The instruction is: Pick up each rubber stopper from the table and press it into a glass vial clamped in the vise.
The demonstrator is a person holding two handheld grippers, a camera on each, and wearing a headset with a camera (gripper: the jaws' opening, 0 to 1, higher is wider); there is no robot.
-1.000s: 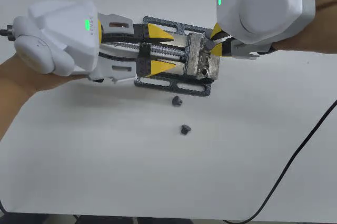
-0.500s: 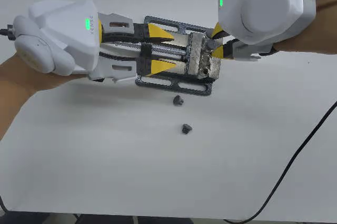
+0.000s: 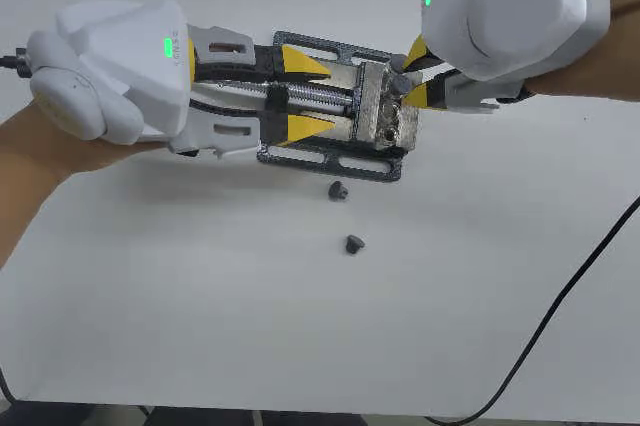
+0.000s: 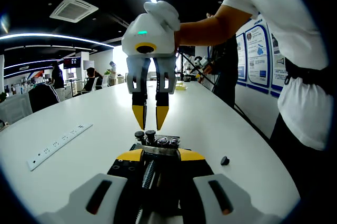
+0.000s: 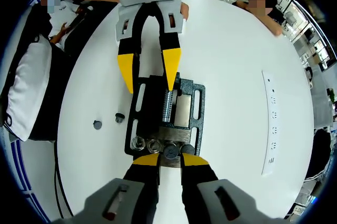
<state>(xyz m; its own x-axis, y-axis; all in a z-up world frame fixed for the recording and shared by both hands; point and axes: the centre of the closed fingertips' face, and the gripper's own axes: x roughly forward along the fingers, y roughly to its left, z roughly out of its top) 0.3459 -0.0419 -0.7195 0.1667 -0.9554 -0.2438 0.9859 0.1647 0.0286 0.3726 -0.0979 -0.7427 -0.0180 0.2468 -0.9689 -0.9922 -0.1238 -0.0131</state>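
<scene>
- The white desk point(image 3: 200, 326) carried everything. The wall posters point(image 4: 258, 45) beyond it bore print too small to read.
- The left gripper point(image 3: 330, 96) lay low toward the desk's left edge, its jaws spread wide on either side of the vise's screw and clasping nothing.
- The right gripper point(image 3: 408, 78) hung over the vise's right end. Its jaws were a narrow gap apart with nothing between them, and its tips were just above a seated stopper point(image 4: 150, 134). Against half a second earlier, it sat slightly farther toward the desk's right edge.
- The vise point(image 3: 372, 106) sat near the desk's far edge, unmoved.
- Four glass vials point(image 4: 174, 141) stood clamped in a row in it, two stoppered and two open-mouthed.
- Two loose rubber stoppers point(image 3: 338, 189) lay on the near side of the vise, toward the desk's middle, where they had been before.
</scene>
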